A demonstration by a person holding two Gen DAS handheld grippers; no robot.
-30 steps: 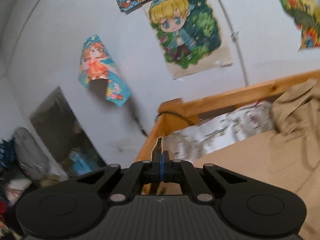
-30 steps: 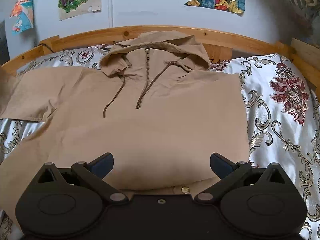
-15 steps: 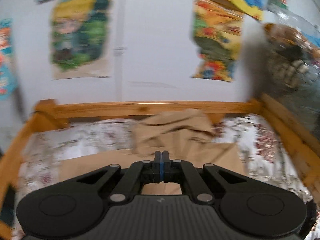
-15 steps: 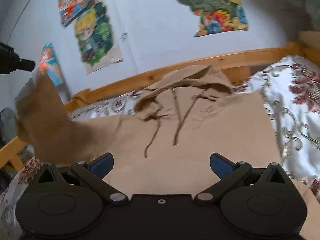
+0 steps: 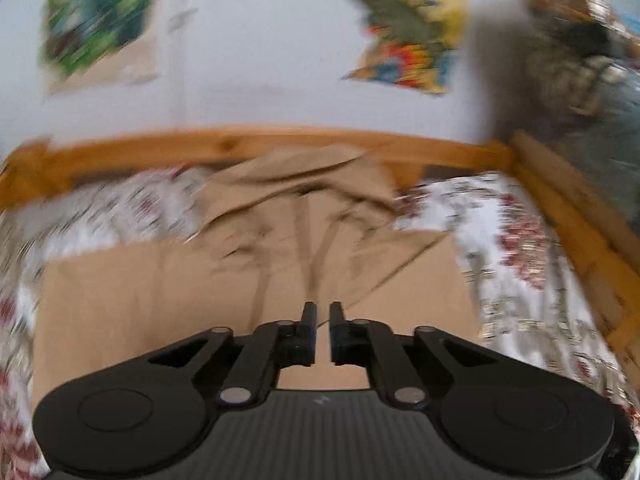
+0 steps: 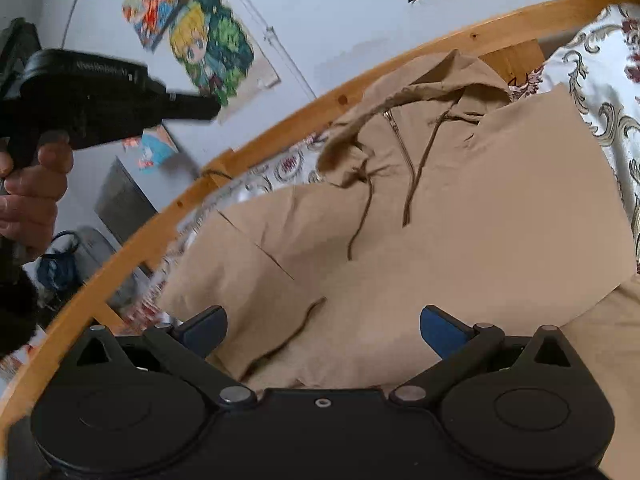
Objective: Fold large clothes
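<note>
Lying beyond parted right gripper (image 6: 322,326) fingers (image 6: 440,330): tan hoodie (image 6: 460,216).

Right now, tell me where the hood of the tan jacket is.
In the right wrist view the hood lies upper centre-right, bunched against the wooden bed rail.

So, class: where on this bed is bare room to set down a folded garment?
Free: the floral bedspread right of the tan hoodie, up to the wooden bed frame; a thinner strip lies left of the hood. The middle is crowded with hoodie.
</note>
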